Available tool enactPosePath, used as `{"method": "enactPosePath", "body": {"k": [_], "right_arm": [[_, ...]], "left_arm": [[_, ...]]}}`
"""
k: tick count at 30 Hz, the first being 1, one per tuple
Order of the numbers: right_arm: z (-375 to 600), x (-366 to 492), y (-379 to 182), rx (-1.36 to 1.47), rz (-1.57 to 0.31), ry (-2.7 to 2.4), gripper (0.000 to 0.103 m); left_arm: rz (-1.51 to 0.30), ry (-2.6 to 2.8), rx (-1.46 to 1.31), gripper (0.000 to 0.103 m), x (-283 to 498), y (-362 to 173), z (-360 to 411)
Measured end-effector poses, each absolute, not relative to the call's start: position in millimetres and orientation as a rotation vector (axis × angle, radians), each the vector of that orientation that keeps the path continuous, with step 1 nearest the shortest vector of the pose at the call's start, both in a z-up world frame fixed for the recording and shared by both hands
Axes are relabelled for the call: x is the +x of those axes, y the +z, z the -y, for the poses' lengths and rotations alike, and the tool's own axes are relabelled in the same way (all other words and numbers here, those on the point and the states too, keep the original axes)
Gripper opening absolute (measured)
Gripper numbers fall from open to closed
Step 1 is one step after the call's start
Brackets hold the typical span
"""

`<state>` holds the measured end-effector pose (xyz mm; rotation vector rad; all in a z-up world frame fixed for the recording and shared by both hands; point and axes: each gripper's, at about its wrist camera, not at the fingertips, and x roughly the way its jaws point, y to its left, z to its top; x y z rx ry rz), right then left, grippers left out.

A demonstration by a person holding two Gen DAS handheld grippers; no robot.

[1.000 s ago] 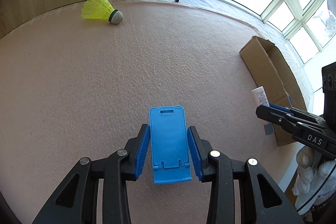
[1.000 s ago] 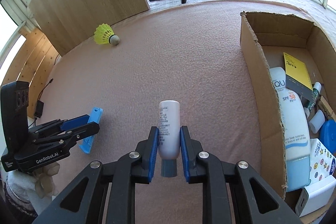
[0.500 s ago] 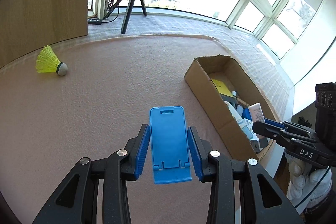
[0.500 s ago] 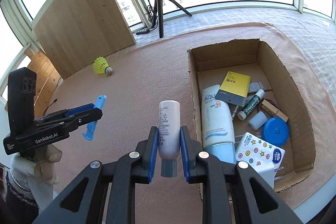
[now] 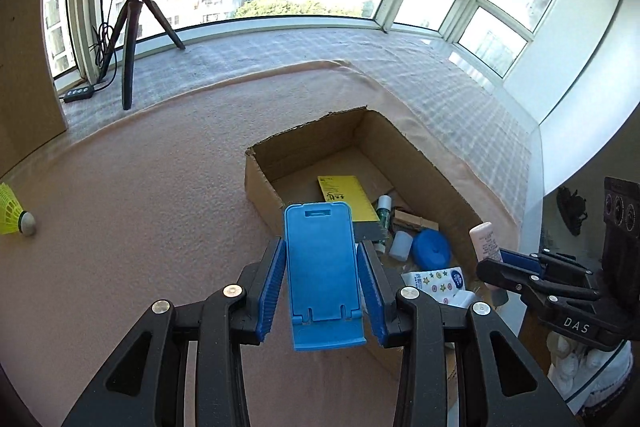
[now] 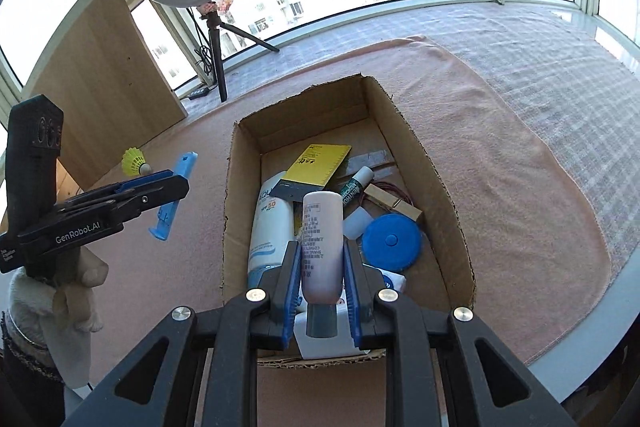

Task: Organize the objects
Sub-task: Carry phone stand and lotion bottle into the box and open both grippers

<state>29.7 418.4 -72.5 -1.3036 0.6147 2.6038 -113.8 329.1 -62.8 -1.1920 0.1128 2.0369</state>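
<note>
The sorting looks well along: the cardboard box [image 6: 424,163] on the pink-covered surface [image 6: 520,167] already holds a sunscreen tube [image 6: 269,227], a yellow booklet [image 6: 320,165], a small green-labelled tube [image 6: 354,185], a wooden clip [image 6: 394,203], a round blue case [image 6: 391,239] and a sticker-covered white pack [image 5: 438,277] at its near end. Two things are in transit and, as far as the views show, one is left out: a yellow shuttlecock [image 5: 14,215] lies on the surface far to the left of the box, well apart from it. The left claw [image 5: 322,281] is set at a moderate width, its blue pads pressed on the sides of a blue phone stand [image 5: 320,267], held above the surface just left of the box's near-left wall. The right claw [image 6: 322,279] is narrow, clamped on a pale lotion bottle [image 6: 322,243] with its grey cap toward the camera, and hangs over the near end of the box above the items inside. Both objects seem ready to be dropped in; the shuttlecock would probably be next.
</note>
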Motion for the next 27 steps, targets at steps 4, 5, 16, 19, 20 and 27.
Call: {"method": "enactPosePath", "body": {"k": [4, 5, 16, 19, 20, 27], "right_arm": [[-427.8, 30.0, -80.6, -1.314, -0.65, 2.583, 0.019], [-429.5, 29.5, -82.1, -1.316, -0.651, 2.58, 0.019], [-438.0, 29.0, -87.9, -1.328, -0.653, 2.582, 0.019], [-440.7, 29.3, -87.7, -1.352, -0.698, 2.598, 0.038], [-441.2, 30.1, -87.5, -1.351, -0.704, 2.598, 0.045], [-442.6, 32.7, -85.0, -1.343, -0.696, 2.603, 0.053]], "left_arm": [[-0.133, 2.006, -1.201, 0.04, -115.7, -69.4, -359.2], [-0.14, 2.0, -1.202, 0.04, -115.7, -71.1, -366.0], [-0.168, 1.949, -1.215, 0.042, -118.8, -82.1, -408.2], [-0.135, 1.968, -1.229, 0.061, -121.4, -81.5, -407.2], [-0.127, 1.97, -1.233, 0.061, -122.4, -81.3, -406.2], [-0.122, 2.016, -1.247, 0.061, -122.8, -76.8, -387.6]]}}
